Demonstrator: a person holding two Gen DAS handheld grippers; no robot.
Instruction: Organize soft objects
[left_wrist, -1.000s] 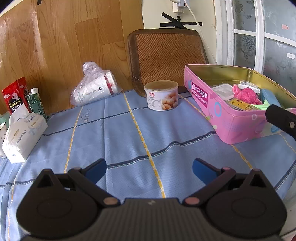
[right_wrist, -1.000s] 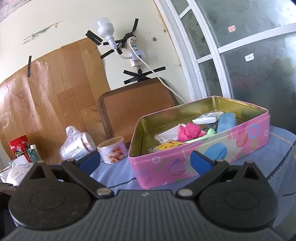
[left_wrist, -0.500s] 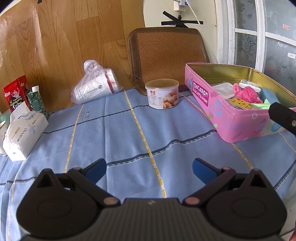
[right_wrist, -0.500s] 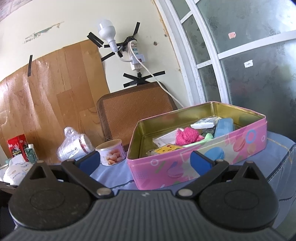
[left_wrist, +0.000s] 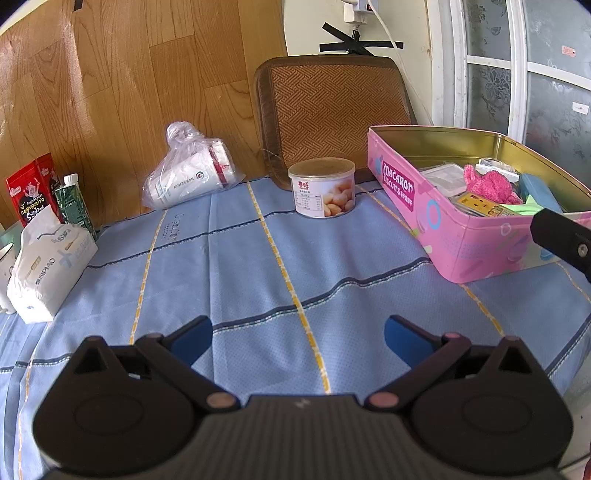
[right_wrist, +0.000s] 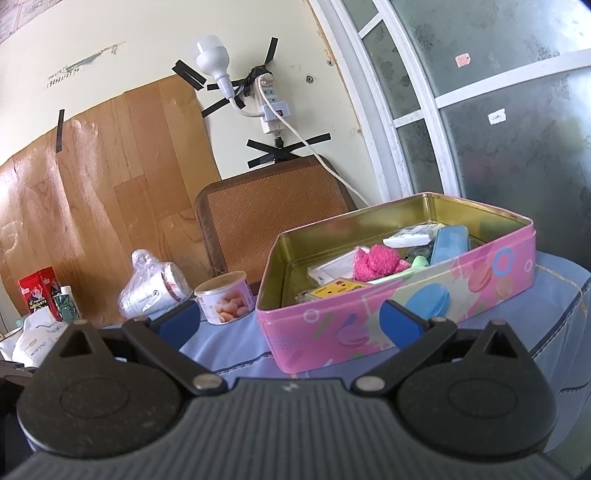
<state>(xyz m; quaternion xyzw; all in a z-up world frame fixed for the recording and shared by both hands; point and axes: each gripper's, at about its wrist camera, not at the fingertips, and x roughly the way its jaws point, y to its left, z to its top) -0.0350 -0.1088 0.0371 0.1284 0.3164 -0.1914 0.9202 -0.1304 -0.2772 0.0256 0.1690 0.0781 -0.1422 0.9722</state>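
A pink macaron tin (left_wrist: 476, 247) stands open at the right of the blue tablecloth; it also shows in the right wrist view (right_wrist: 369, 314). Inside lie a fluffy pink cloth (left_wrist: 489, 182) (right_wrist: 375, 260), a blue case (right_wrist: 448, 240), a yellow card and white packets. My left gripper (left_wrist: 297, 334) is open and empty, low over the cloth in front of the tin. My right gripper (right_wrist: 288, 319) is open and empty, just in front of the tin's near wall. Part of the right gripper (left_wrist: 561, 236) shows at the right edge of the left wrist view.
A round can (left_wrist: 322, 192) stands left of the tin. A plastic bag with white cups (left_wrist: 188, 177) lies by the wooden wall. A tissue pack (left_wrist: 48, 266), a green bottle (left_wrist: 72, 203) and a red box (left_wrist: 27, 192) stand at the left. A woven chair back (left_wrist: 332, 107) rises behind the table.
The right gripper has drawn back and to the left a little, so the tin sits further right in its view. The left gripper has barely moved. Both stay open.
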